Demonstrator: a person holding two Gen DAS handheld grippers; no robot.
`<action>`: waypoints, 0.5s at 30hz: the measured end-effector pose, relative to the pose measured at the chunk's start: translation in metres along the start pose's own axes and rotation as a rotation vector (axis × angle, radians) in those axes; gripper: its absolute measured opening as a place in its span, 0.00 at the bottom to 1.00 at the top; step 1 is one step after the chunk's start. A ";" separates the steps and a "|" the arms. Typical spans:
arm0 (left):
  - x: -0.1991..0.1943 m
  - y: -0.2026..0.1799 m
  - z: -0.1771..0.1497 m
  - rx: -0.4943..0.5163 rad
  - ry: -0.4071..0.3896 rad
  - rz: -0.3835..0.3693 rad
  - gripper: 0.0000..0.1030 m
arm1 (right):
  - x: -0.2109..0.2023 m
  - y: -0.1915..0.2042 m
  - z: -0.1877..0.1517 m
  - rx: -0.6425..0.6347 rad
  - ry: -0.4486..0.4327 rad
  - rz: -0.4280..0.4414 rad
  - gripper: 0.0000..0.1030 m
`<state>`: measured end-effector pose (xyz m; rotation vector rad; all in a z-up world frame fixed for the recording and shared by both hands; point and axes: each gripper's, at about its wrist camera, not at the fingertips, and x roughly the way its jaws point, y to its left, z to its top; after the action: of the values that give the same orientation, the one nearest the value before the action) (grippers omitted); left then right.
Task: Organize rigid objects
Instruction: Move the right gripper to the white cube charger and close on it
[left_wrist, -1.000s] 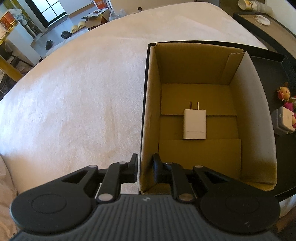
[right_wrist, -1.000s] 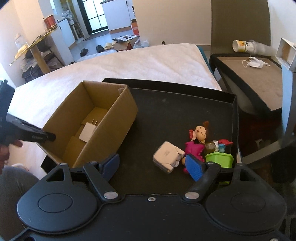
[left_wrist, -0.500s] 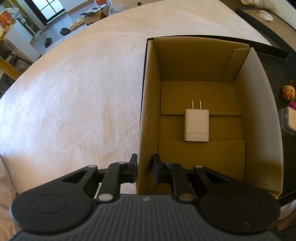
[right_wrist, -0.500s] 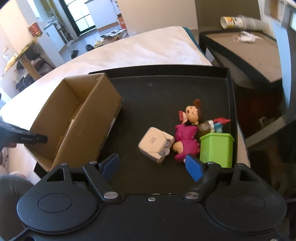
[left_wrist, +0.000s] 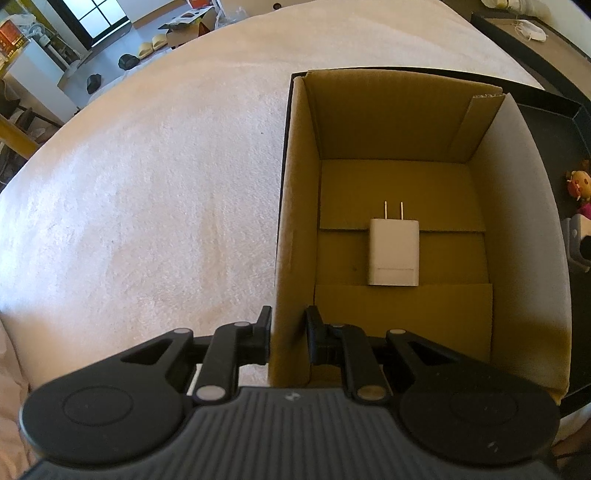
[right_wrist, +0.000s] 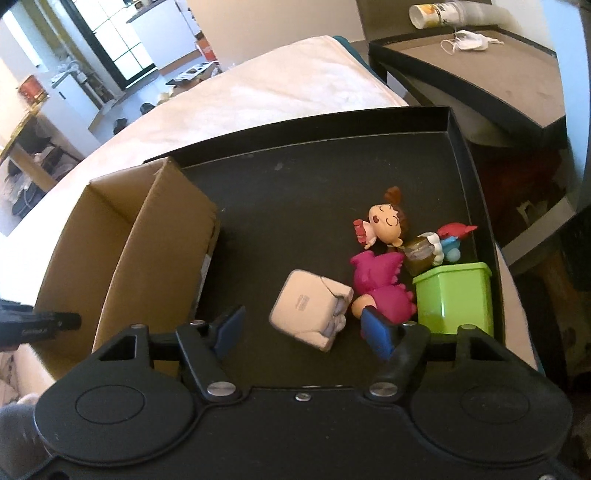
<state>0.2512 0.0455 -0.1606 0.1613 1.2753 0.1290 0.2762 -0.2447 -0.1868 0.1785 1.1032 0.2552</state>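
**Looks like somebody's home, a bedroom off an open living area**

Work happens on a bed with a white fuzzy blanket (left_wrist: 147, 192). Past it: slippers (left_wrist: 151, 46) on the floor, an open cardboard box (left_wrist: 186, 22), big dark-framed windows (right_wrist: 122, 40), white cabinets (right_wrist: 162, 26), and a side table (right_wrist: 491, 62) with a face mask (right_wrist: 467, 44).

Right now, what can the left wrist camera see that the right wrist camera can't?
Only the left wrist view shows the white charger lying on the cardboard box's floor, and the left gripper shut on the box wall. Only the right wrist view shows the green bin and the right gripper, closing above the tray, gripping nothing. Both show the cardboard box, black tray and doll.
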 end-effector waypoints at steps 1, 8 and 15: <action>0.000 0.000 -0.001 0.000 -0.002 0.000 0.15 | 0.002 0.000 0.001 0.005 0.001 -0.005 0.66; -0.004 0.002 -0.003 0.000 -0.010 -0.005 0.15 | 0.019 0.013 0.003 -0.006 0.018 -0.049 0.64; -0.009 0.004 -0.010 -0.003 -0.027 -0.021 0.13 | 0.029 0.021 -0.001 -0.048 0.060 -0.097 0.46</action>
<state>0.2393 0.0478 -0.1541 0.1470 1.2490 0.1102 0.2856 -0.2158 -0.2063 0.0751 1.1608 0.2010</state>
